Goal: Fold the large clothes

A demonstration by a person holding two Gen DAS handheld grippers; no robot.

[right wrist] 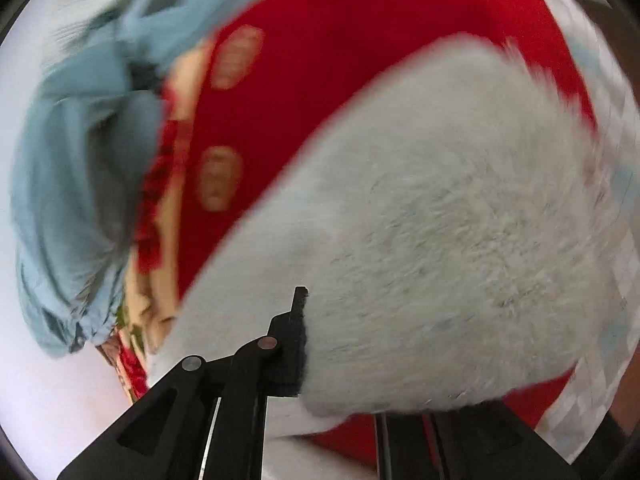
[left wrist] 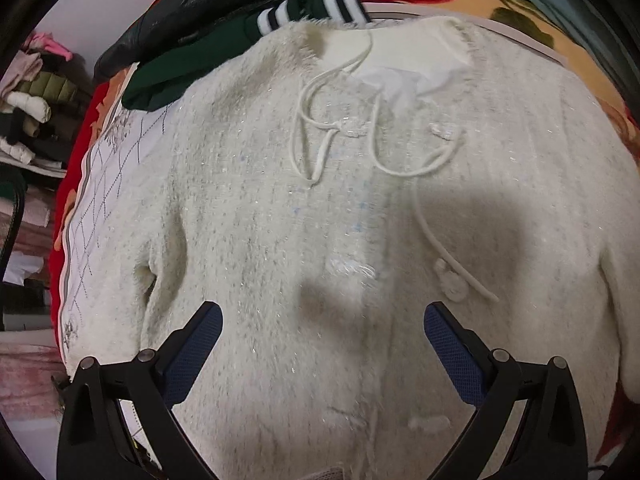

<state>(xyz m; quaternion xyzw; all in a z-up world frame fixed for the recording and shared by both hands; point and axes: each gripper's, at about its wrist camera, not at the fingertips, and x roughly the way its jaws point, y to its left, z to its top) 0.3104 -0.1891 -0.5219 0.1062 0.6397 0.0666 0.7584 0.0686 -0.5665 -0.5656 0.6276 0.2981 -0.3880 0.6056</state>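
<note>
A large white fuzzy cardigan point(left wrist: 280, 208) lies spread flat, neck away from me, with loose white cords point(left wrist: 316, 136) and a round button point(left wrist: 452, 280) on its front. My left gripper point(left wrist: 323, 312) hovers over its lower middle, jaws wide open, nothing between the blue pads point(left wrist: 200, 344). In the blurred right wrist view, a fluffy fold of the same cardigan point(right wrist: 440, 240) bulges up against my right gripper point(right wrist: 310, 300). Its one visible black finger point(right wrist: 298, 320) presses into the cloth. The other finger is hidden under the fabric.
The cardigan rests on a white quilted cover point(left wrist: 100, 208) over a red floral blanket point(right wrist: 360, 60). A dark green striped garment point(left wrist: 224, 52) and a black jacket point(left wrist: 192, 4) lie beyond the neck. Folded clothes point(left wrist: 32, 108) are stacked at the left; light blue cloth point(right wrist: 80, 160) bunches beside the blanket.
</note>
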